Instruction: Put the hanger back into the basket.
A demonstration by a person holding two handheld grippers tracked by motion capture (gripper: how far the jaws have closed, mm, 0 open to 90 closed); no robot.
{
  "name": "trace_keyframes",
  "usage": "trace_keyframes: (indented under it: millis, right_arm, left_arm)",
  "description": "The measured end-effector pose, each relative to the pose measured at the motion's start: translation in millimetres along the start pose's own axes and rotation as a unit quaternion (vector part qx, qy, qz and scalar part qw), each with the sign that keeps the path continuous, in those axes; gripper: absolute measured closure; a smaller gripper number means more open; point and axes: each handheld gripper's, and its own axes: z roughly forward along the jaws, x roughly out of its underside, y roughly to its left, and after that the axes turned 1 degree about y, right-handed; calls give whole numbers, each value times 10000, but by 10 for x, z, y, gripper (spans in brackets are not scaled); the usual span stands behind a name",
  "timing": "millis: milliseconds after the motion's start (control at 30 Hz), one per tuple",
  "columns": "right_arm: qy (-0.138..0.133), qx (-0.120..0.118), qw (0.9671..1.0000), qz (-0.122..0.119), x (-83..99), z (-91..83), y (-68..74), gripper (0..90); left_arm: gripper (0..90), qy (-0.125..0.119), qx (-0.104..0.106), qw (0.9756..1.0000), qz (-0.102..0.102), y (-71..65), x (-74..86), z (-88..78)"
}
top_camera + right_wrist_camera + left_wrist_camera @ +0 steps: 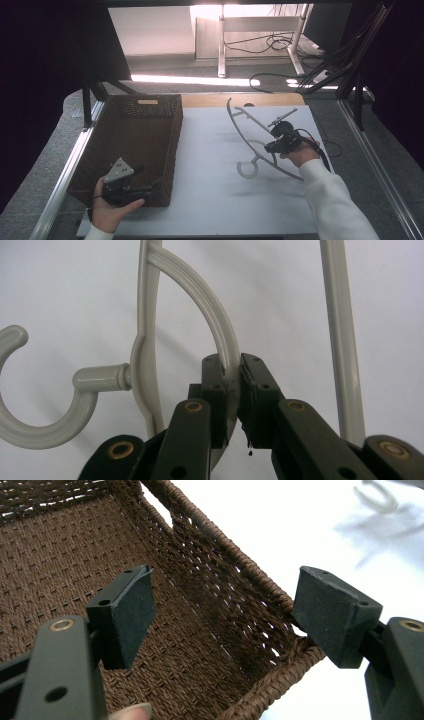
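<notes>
1. Right gripper (232,385): jaws pinched tight on a curved rib of the pale grey clothes hanger (150,340), the rib squeezed between both pads.
2. Seen from above, right gripper (280,142) gripping the hanger (250,142) near its middle, over the right half of the white table sheet (210,165); hanger tilted, one end raised toward the far edge, hook (248,169) low and close to the sheet.
3. In the right gripper view, hook (30,415) curling off to the left, straight bar (342,340) running up at the right.
4. Left gripper (222,615): jaws spread wide, nothing pressed between the pads, poised over the near corner of the brown woven basket (60,555).
5. From above, left gripper (125,182) at the basket's (135,135) near right corner, well apart from the hanger.
</notes>
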Motion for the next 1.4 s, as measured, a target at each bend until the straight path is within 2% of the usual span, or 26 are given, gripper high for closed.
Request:
trace_keyframes:
  millis: [67, 100, 300, 367, 533, 633, 767, 933, 1100, 1133, 1200, 1267, 1300, 1333, 1367, 1400]
  right_arm:
    - [-205, -42, 9998, 43, -59, -122, 5, 817]
    - [-390, -88, 9992, 77, -113, -230, 15, 817]
    - [-899, -282, 9953, 203, -247, -441, 76, 817]
    - [-967, -362, 9944, 242, -263, -456, 84, 816]
    - [-1246, -743, 9882, 497, -326, -473, 127, 816]
    - [-1308, -830, 9863, 560, -345, -458, 158, 816]
    - [-1349, -852, 9855, 571, -353, -435, 186, 816]
    - [-1412, -900, 9840, 611, -362, -401, 221, 816]
    - [-1507, -991, 9815, 646, -385, -394, 259, 816]
    - [-1527, -998, 9811, 643, -393, -394, 270, 816]
    - [-1575, -1018, 9801, 649, -413, -401, 296, 816]
    - [-1598, -1038, 9795, 653, -424, -407, 307, 816]
    - [-1662, -1091, 9778, 667, -447, -420, 326, 816]
    - [-1692, -1116, 9769, 682, -457, -427, 335, 815]
    - [-1692, -1116, 9769, 682, -457, -427, 335, 815]
    - [-1758, -1137, 9752, 710, -475, -441, 355, 816]
  left_arm:
    - [247, -4, -2, 10000, 1, 1, 1, 0]
    - [247, -4, -7, 10000, -2, 0, 1, 1]
    - [248, -18, -8, 10000, 5, -5, -1, -4]
    - [248, -23, -6, 10000, 5, -7, -2, -4]
    - [248, -34, 12, 10000, 30, -33, -9, 1]
    - [249, -34, 23, 10000, 59, -59, -18, 5]
    - [249, -34, 71, 9999, 95, -97, -32, 17]
    - [249, -135, 287, 9995, 68, -177, -90, 32]
    - [253, -298, 711, 9970, 23, -346, -237, 107]
    - [256, -298, 711, 9970, 23, -346, -237, 107]
    - [261, -404, 918, 9950, -21, -447, -339, 183]
    - [265, -436, 956, 9945, -23, -481, -373, 216]
    - [278, -454, 1005, 9939, -43, -514, -407, 255]
    - [284, -481, 1102, 9926, -139, -574, -470, 342]
    - [290, -481, 1102, 9926, -139, -574, -470, 342]
    - [296, -501, 1203, 9912, -229, -654, -521, 435]
